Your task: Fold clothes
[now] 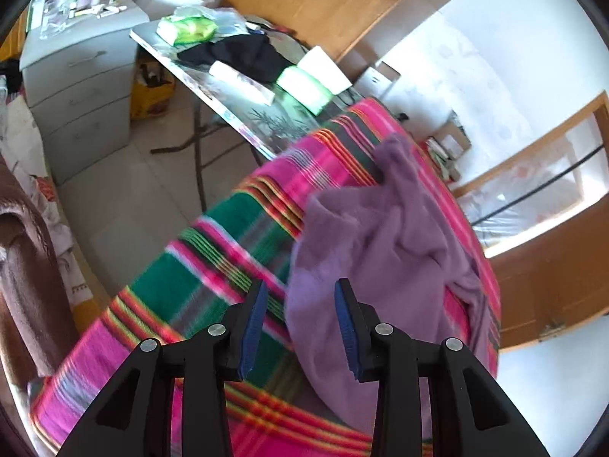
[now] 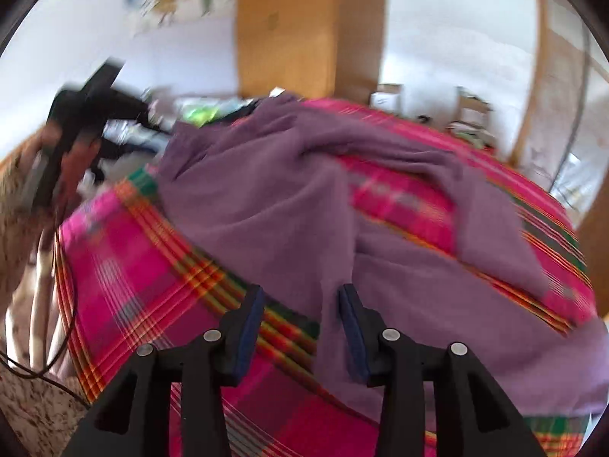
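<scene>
The purple fleece garment point(image 2: 266, 205) lies rumpled on the striped pink-and-green blanket point(image 2: 125, 251), one sleeve thrown across it. It looks soft, light and limp, so it should sag unless pinched at hem corners or shoulders. Left tool point(image 1: 300, 297) and right tool point(image 2: 302, 301) hover released above the blanket, grasping nothing.

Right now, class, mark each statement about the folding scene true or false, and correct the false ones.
1. The purple garment lies on a striped pink and green cloth. True.
2. The right tool is clamped on the garment. False: its jaws stand apart, with nothing pinched between them.
3. The garment is already folded into a neat square. False: it lies rumpled and spread out.
4. The left tool is open. True.
5. A table with green packets stands beyond the cloth. True.
</scene>
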Motion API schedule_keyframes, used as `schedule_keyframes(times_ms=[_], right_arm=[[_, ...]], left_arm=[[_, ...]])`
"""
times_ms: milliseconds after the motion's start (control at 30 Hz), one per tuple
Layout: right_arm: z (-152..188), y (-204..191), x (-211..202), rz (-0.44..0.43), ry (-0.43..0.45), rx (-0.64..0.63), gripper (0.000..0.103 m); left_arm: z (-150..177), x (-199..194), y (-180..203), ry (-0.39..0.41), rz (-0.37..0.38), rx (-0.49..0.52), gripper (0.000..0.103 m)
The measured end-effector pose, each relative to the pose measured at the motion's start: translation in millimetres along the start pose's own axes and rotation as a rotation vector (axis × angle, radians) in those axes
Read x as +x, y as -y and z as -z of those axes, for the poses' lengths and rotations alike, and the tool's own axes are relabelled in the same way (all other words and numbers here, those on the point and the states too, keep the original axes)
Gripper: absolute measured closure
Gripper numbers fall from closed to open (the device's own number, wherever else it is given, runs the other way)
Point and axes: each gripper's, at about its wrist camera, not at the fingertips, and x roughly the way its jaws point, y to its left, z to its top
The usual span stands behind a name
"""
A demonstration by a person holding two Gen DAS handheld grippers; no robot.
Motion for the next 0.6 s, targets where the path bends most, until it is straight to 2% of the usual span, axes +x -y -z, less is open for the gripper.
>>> schedule_keyframes(times_ms=[133, 333, 400, 467, 600], right_arm=[[-3.3, -8.9, 12.3, -0.011, -0.037, -0.032, 0.056], [-7.5, -29.5, 1.0, 0.024, 0.027, -0.092, 0.054], [-7.5, -33.4, -1.6, -0.009, 0.034, -0.098, 0.054], [-4.8, -33.9, 0.5, -0.023, 0.012, -0.092, 0.054], [0.7, -25.8, 6.2, 0.013, -0.029, -0.048, 0.054]], left_arm=[[-6.0, 7.2, -1.9, -0.029, 0.011, 0.003, 0.065], [-9.1, 18.4, 0.1, -0.062, 0.012, 0.024, 0.065], [-10.3, 23.0, 0.0, -0.074, 0.009, 0.026, 0.065], [-10.9, 27.1, -0.7, -0.087, 0.012, 0.022, 0.065], [-9.8, 30.4, -0.6, -0.086, 0.024, 0.027, 0.065]])
